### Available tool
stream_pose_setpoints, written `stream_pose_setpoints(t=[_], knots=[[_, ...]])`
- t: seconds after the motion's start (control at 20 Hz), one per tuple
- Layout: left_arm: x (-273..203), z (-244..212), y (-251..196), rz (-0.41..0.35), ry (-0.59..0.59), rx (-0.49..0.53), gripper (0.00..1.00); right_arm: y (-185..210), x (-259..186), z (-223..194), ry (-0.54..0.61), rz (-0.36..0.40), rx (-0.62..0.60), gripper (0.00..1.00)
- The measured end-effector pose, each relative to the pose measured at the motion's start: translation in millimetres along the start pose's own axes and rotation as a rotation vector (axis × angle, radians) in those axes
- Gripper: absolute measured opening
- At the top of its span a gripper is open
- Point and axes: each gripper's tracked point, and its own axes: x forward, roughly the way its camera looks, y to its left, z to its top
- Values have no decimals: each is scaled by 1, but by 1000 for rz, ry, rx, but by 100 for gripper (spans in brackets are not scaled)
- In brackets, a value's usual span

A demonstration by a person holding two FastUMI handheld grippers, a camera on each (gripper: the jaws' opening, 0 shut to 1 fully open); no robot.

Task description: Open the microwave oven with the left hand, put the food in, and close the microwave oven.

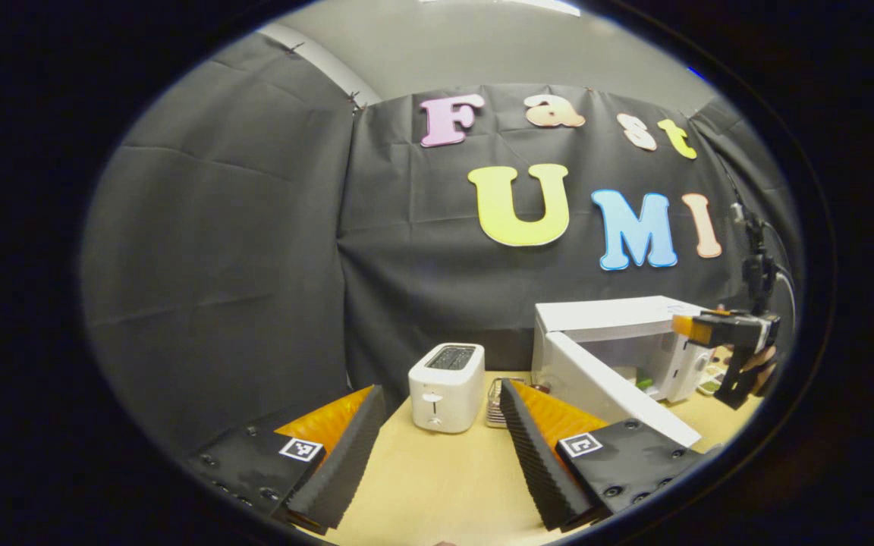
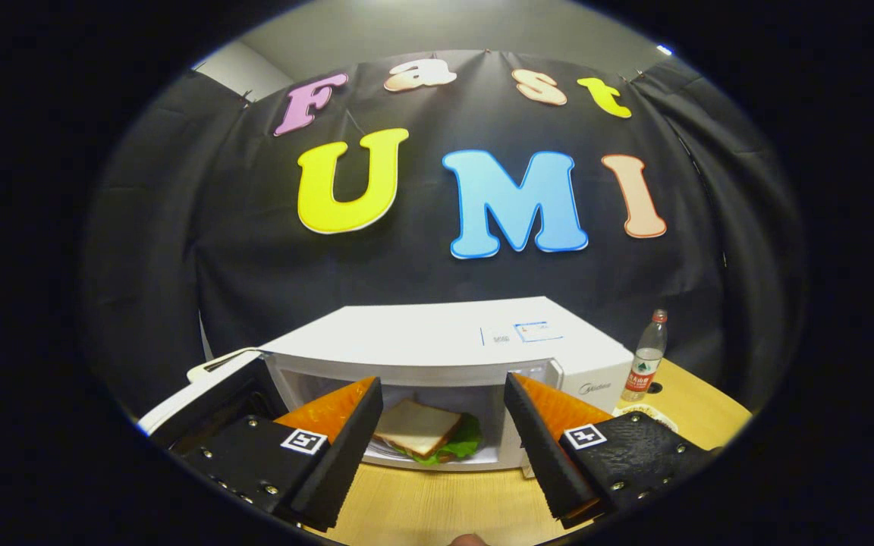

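The white microwave oven [image 2: 444,341] stands on the wooden table with its door [image 2: 202,398] swung out to the left. Inside the cavity lies a sandwich [image 2: 422,432] with lettuce on a plate. My right gripper [image 2: 437,440] is open just in front of the opening, nothing between its fingers. In the left gripper view the microwave [image 1: 619,326] is at the right with its door [image 1: 619,394] open toward me. My left gripper [image 1: 437,447] is open over the table, well left of the door. The right gripper [image 1: 733,341] and the hand holding it show by the microwave's front.
A white toaster [image 1: 446,385] stands on the table left of the microwave, with a small rack [image 1: 495,402] behind it. A water bottle [image 2: 646,356] stands right of the microwave beside a small plate [image 2: 646,415]. Black cloth walls close the booth.
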Motion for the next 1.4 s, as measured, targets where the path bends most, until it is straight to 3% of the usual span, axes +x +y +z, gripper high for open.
stream_pose_setpoints(t=[0.25, 0.6, 0.9, 1.0, 1.1, 1.2, 1.3, 1.4], knots=[[-15, -12, -9, 13, 19, -17, 100, -28, -57, 40, -67, -6, -7, 97], [-32, -29, -16, 14, 39, -23, 100, -55, -120, 64, -98, -7, 1, 97], [-44, -51, -39, -26, 81, -37, 71, -80, -160, 81, -129, -9, -32, 98], [-48, -57, -47, -35, 97, -26, 50, -90, -173, 86, -138, -19, -37, 97], [-50, -71, -58, -37, 130, -36, 38, -102, -184, 88, -139, -25, -35, 98], [-46, -90, -68, -38, 173, -43, 13, -115, -191, 85, -129, -37, -24, 98], [-46, -98, -74, -15, 177, -18, 8, -127, -202, 84, -123, -46, -14, 98], [-53, -102, -85, -38, 179, 22, 10, -139, -212, 85, -125, -58, -25, 98]])
